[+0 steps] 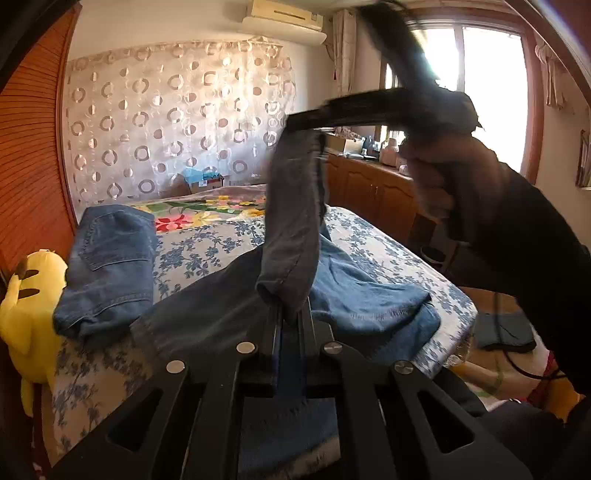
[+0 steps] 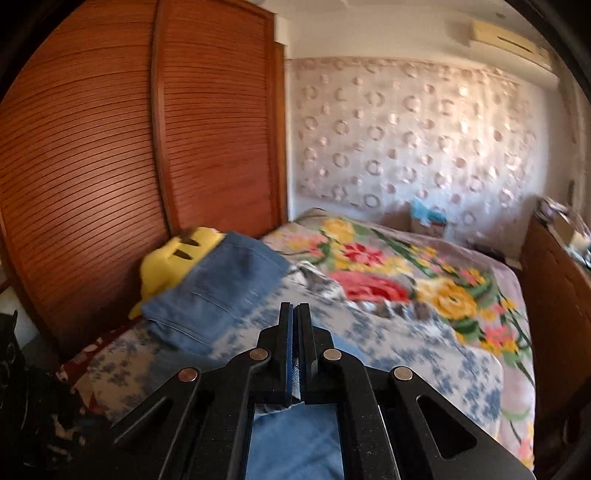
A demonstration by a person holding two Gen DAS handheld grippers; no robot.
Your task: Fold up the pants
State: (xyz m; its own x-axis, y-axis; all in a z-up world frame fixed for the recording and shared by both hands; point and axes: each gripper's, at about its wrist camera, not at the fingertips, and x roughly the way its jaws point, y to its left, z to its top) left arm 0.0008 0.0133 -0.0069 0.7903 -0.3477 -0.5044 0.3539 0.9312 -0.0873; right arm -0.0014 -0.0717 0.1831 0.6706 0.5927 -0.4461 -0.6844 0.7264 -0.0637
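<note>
Two pairs of jeans on the bed. One pair of blue jeans point(image 1: 354, 295) spread loose and rumpled across the near part of the bed point(image 1: 399, 243), partly lifted off it: one strip of denim drawn up and hanging from the right gripper point(image 1: 295, 123), another edge drawn toward the left gripper point(image 1: 291, 317). Faded blue outside, greyer on the hanging strip, with a stitched hem visible at the near edge. Second pair, a folded pair of jeans point(image 1: 110, 266), lying flat at the bed's left side, back pocket facing up, just beside one yellow plush toy point(image 1: 27, 295) at the bed's edge.

Left gripper clamped tight on a fold of the loose jeans, denim passing between the fingers and back under the frame. Right gripper likewise pinched closed on denim, cloth showing below the fingers in the right wrist view, held high over the bed by a hand point(image 1: 432, 177) in a dark sleeve point(image 1: 524, 236).

Under the jeans, one white sheet with blue flowers, and farther back one blanket point(image 2: 424, 273) with red and yellow flowers. Wooden slatted wardrobe doors point(image 2: 110, 166) to the left, one circle-patterned curtain point(image 1: 177, 122) on the far wall, one air conditioner point(image 1: 284, 14) above, one bright window point(image 1: 487, 92) to the right.
</note>
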